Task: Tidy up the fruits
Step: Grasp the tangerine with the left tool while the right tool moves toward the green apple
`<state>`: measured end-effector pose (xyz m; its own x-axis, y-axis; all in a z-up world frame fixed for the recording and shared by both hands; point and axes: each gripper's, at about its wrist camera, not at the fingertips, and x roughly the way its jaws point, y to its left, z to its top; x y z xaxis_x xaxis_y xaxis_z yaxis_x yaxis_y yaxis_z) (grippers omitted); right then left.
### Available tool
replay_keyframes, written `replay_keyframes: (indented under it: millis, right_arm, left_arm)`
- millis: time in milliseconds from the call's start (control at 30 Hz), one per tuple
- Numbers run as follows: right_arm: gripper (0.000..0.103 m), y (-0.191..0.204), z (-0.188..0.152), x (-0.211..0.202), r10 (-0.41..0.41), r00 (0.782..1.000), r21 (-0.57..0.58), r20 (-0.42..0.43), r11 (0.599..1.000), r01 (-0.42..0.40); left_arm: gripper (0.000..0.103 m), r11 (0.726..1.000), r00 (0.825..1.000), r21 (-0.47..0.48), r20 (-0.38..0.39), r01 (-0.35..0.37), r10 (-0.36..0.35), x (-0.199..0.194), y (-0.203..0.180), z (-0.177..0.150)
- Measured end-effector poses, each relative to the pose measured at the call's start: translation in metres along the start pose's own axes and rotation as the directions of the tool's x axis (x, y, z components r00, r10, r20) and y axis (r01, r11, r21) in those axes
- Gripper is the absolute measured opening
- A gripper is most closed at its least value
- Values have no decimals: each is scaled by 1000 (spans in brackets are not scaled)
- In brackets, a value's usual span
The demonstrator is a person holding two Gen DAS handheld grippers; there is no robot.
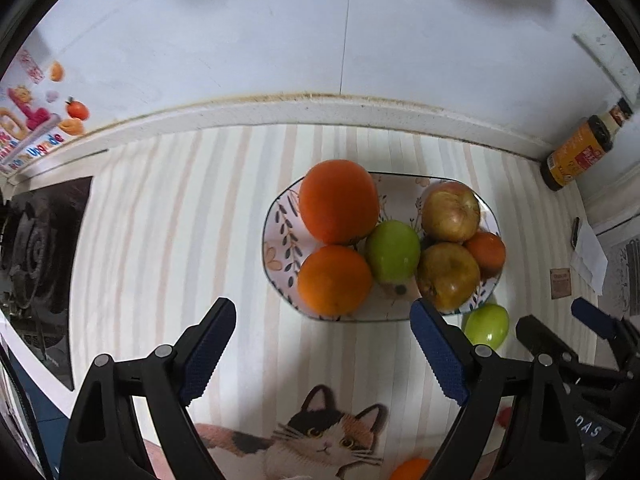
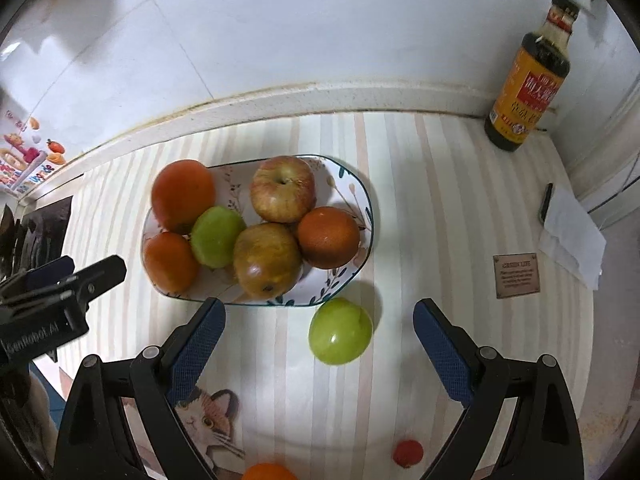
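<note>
A patterned plate (image 1: pixel 280 232) (image 2: pixel 352 192) on the striped mat holds three oranges, two apples and a green fruit (image 1: pixel 392 250) (image 2: pixel 216 236). A second green fruit (image 2: pixel 340 330) (image 1: pixel 486 330) lies on the mat just in front of the plate's right end. My right gripper (image 2: pixel 318 334) is open and empty, its fingers on either side of this loose green fruit. My left gripper (image 1: pixel 324 336) is open and empty, just in front of the plate. Another orange (image 2: pixel 268 472) (image 1: pixel 410 470) and a small red fruit (image 2: pixel 407 453) lie near the bottom edge.
A sauce bottle (image 2: pixel 524 76) (image 1: pixel 580 148) stands at the back right by the tiled wall. A folded white cloth (image 2: pixel 572 236) with a dark pen lies to the right. A gas hob (image 1: pixel 36 248) sits at the left. The mat carries a cat picture (image 1: pixel 320 432).
</note>
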<state>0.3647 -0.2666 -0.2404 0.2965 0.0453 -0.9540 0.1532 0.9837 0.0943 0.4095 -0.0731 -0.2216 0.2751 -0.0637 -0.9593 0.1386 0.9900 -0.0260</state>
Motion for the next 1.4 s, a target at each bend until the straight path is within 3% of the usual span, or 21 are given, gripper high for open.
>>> replay_keyframes:
  millis: [300, 800, 1033, 1100, 1167, 1300, 1400]
  right_arm:
    - [97, 9, -29, -54, -12, 998, -20, 67, 1000, 13]
    - [97, 16, -67, -137, -4, 981, -25, 193, 1000, 9]
    - [97, 13, -75, -145, 12, 979, -7, 203, 1000, -11]
    - [97, 8, -75, -142, 25, 980, 11, 197, 1000, -28]
    - [98, -1, -76, -137, 53, 982, 38, 183, 997, -61]
    - [99, -21, -83, -121, 70, 988, 78, 141, 994, -81]
    - [99, -40, -96, -95, 65, 995, 107, 73, 992, -73]
  left_arm:
    - [89, 1000, 992, 14, 125, -19, 17, -58, 4, -37]
    - [89, 1000, 972, 3, 236, -5, 4, -125, 0, -79]
    - [89, 1000, 969, -3, 249, -14, 14, -134, -3, -87]
    - [89, 1000, 974, -8, 225, -2, 4, -128, -3, -86]
    - [101, 1000, 983, -1, 181, 16, -15, -119, -7, -85]
    - [102, 991, 991, 22, 23, 130, -130, -79, -18, -97]
    - [102, 986, 984, 85, -114, 145, -135, -39, -38, -118]
